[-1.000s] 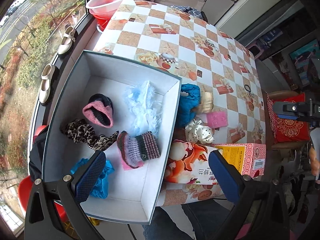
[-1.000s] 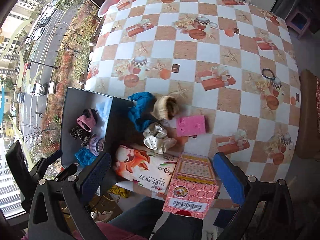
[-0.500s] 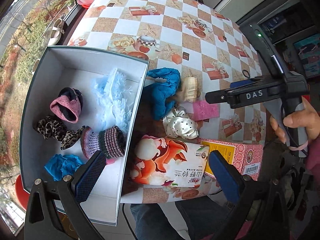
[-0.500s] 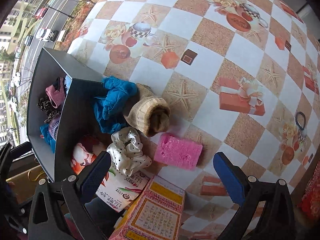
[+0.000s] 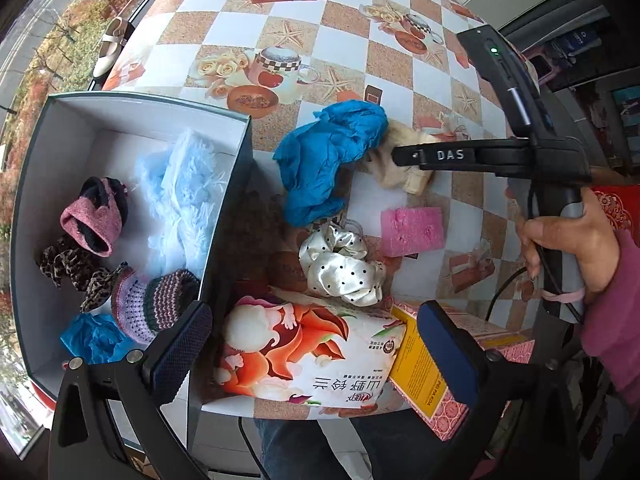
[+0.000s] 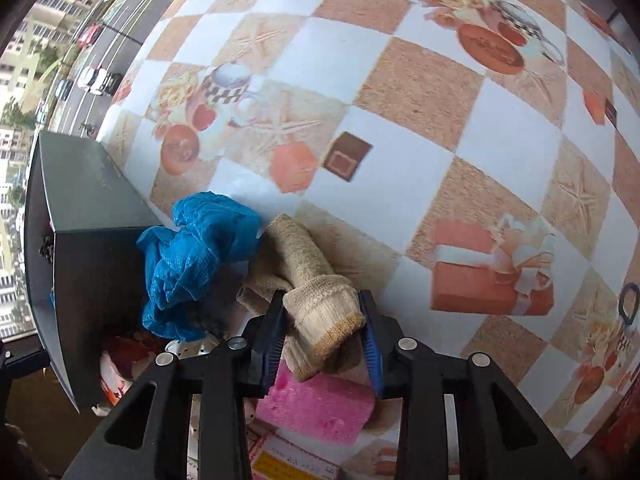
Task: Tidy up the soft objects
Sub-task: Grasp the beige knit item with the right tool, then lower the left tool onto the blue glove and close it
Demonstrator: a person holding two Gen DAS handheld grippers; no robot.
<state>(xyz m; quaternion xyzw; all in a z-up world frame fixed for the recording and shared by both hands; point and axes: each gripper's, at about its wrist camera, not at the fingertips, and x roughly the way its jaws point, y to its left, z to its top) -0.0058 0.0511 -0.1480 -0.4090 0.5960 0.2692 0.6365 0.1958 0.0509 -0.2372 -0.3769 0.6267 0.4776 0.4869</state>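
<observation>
Checkered tablecloth (image 6: 420,92) fills my view, with the grey box (image 5: 36,184) at the table's left edge. My right gripper (image 6: 325,330) has just been closing, and its pads now squeeze the cuff of the beige sock (image 6: 316,300), which lies on the table just beside the crumpled blue glove (image 6: 196,260) and above the pink sponge (image 6: 316,404). My left gripper (image 5: 316,344) hangs wide open over the printed tissue pack (image 5: 304,360), gripping nothing.
</observation>
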